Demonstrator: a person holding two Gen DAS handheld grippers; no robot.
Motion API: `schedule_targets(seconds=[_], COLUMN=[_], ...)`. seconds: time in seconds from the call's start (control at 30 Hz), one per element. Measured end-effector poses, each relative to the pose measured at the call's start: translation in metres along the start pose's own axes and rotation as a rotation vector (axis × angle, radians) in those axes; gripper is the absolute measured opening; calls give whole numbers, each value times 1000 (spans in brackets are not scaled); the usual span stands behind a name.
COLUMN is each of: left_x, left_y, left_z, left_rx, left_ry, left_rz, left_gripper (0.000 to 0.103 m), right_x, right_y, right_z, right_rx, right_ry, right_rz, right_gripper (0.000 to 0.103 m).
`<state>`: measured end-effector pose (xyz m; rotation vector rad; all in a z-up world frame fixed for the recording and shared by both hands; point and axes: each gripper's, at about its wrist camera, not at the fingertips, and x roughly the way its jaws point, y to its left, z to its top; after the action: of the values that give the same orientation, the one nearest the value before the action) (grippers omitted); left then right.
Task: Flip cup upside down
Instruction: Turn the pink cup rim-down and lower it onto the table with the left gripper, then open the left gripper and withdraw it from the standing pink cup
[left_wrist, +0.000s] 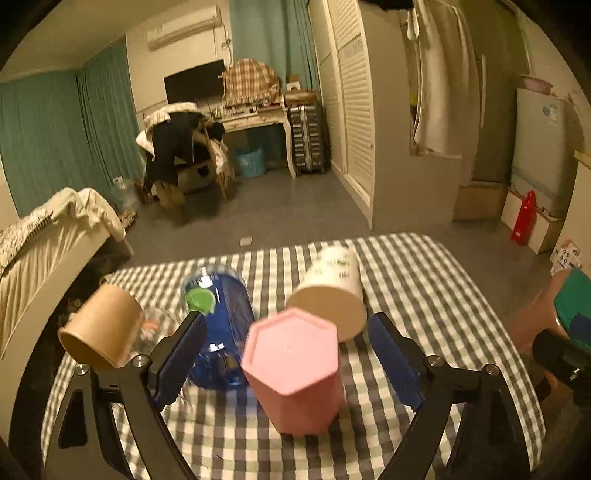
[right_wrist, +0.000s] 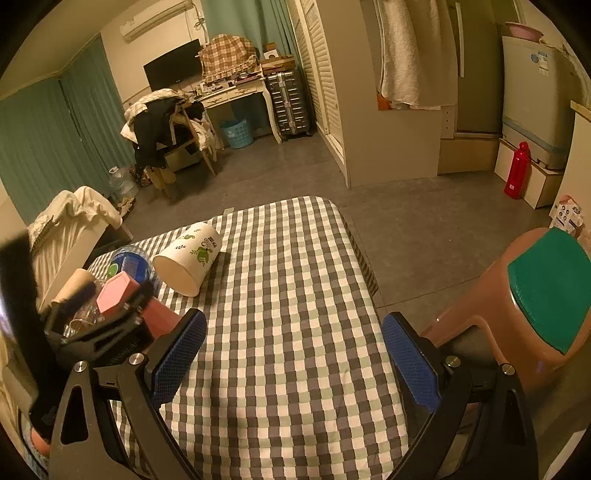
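From my left claw (left_wrist: 288, 354) feed the pink cup (left_wrist: 293, 373) sits upside down on the checked worktop (left_wrist: 424, 295), flat hexagonal base up, between the two blue pads; both pads stand clear of its sides, so that claw is released. The cup's rim is hidden against the cloth, and its body blocks part of the blue bottle (left_wrist: 221, 332) lying just left of it and the lower edge of the white paper cup (left_wrist: 330, 291) lying on its side just beyond. A brown cup (left_wrist: 101, 326) far left of the claw is blurred; I can't tell if it's resting on anything. Clutter between it and the bottle is too smeared to read. Right claw (right_wrist: 293, 354) is released too, pads wide apart over bare cloth, nothing between them. That view shows what the left can't: the white cup's green leaf print (right_wrist: 188, 258) and its open mouth, plus the left claw (right_wrist: 107, 306) from the side, which covers most of the pink cup (right_wrist: 118, 293). A brown stool with green seat (right_wrist: 546, 291) sits right of the claw.
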<state>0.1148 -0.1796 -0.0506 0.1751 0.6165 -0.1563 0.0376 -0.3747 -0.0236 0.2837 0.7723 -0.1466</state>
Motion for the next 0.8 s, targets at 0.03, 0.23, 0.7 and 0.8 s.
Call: schedule_targets(seconds=[0.03,0.23,0.7,0.8], left_x=[-3,-38,-100,-93], left_y=[2,30,85,94], left_z=[3,12,-12,-26], left_rx=[-6,-59,-88,-126], left_ry=[-5,-76,-185,-169], left_rz=[-4,-27,-42,-54], left_gripper=[92,92,92,92], right_x=[-2,-25,-61,-57], right_y=[0,10,71,80], right_z=[0,1,-15,-23], right_rx=[-5,-44,-196,-225], right_ry=[-8,-113,-267,-270], right_rz=[-1,-3,131,130], right_gripper=[97,97,97,97])
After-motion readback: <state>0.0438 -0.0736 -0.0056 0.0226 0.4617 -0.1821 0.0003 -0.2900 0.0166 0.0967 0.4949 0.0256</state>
